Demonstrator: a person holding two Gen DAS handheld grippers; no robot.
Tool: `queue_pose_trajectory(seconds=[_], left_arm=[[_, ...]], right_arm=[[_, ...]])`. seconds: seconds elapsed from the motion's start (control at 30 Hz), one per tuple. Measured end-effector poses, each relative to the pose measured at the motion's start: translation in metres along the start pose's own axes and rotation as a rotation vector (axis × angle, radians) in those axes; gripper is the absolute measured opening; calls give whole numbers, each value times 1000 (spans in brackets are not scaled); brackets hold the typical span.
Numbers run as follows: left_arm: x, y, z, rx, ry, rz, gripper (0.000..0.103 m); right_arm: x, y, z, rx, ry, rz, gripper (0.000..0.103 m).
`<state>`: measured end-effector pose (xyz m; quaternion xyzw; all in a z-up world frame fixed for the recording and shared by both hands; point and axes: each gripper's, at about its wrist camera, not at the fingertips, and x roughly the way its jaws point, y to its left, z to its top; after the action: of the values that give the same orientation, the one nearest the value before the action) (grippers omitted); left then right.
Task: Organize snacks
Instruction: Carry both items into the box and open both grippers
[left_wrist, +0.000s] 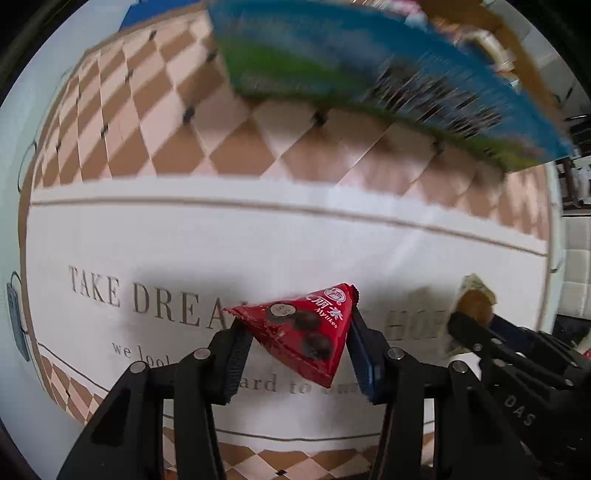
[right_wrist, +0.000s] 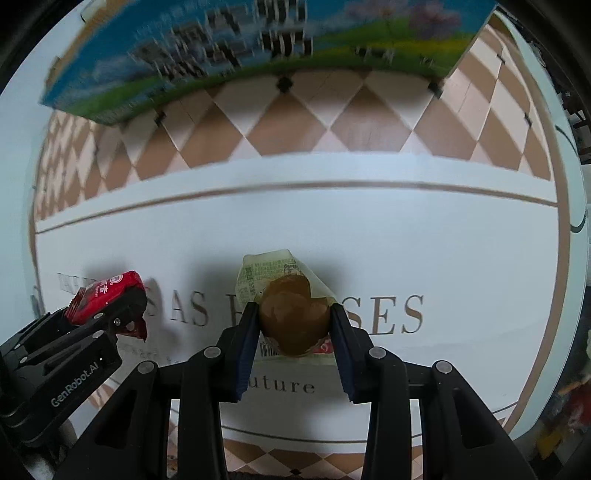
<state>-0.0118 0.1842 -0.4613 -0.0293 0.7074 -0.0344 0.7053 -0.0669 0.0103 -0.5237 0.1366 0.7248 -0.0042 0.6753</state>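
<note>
The red triangular foil snack packet (left_wrist: 306, 332) is pinched between the pads of the left gripper (left_wrist: 299, 345), clear of the white printed tablecloth with its tan diamond border (left_wrist: 258, 240). The brown egg-shaped snack in a clear vacuum wrapper (right_wrist: 293, 317) is clamped across its widest part by the right gripper (right_wrist: 293, 328), likewise lifted off the cloth. Both loads are best carried level and slowly: the packet is held only by its slanted sides and could slip downward, while the rounded snack could squirt out if squeezed harder. The blue and green printed cardboard box (right_wrist: 258, 48) stands at the far side on the diamond border and is judged to be the destination, though blur hides whether its top is open. Open cloth lies between the grippers and the box. The two grippers are carried close beside each other, so their paths should be kept apart.
</note>
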Motion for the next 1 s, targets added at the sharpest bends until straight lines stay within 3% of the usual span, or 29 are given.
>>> queue_pose_trajectory(seconds=[0.17, 0.27, 0.37, 0.5, 0.73, 1.0], left_arm=[[-61, -25, 18, 38, -104, -55, 46], [-98, -35, 48, 58, -146, -110, 46], [-117, -36, 71, 75, -154, -151, 47], [-122, -48, 115, 94, -121, -173, 47], [-71, -59, 186, 79, 22, -108, 48], [-19, -57, 213, 77, 136, -31, 48]], right_arm=[[-59, -10, 12, -6, -81, 72, 41], [-102, -18, 30, -7, -144, 111, 41], [-151, -22, 54, -6, -210, 140, 41], [-182, -26, 96, 2, -264, 129, 41], [-161, -47, 170, 47, -217, 73, 41], [-112, -60, 205, 61, -123, 8, 41]])
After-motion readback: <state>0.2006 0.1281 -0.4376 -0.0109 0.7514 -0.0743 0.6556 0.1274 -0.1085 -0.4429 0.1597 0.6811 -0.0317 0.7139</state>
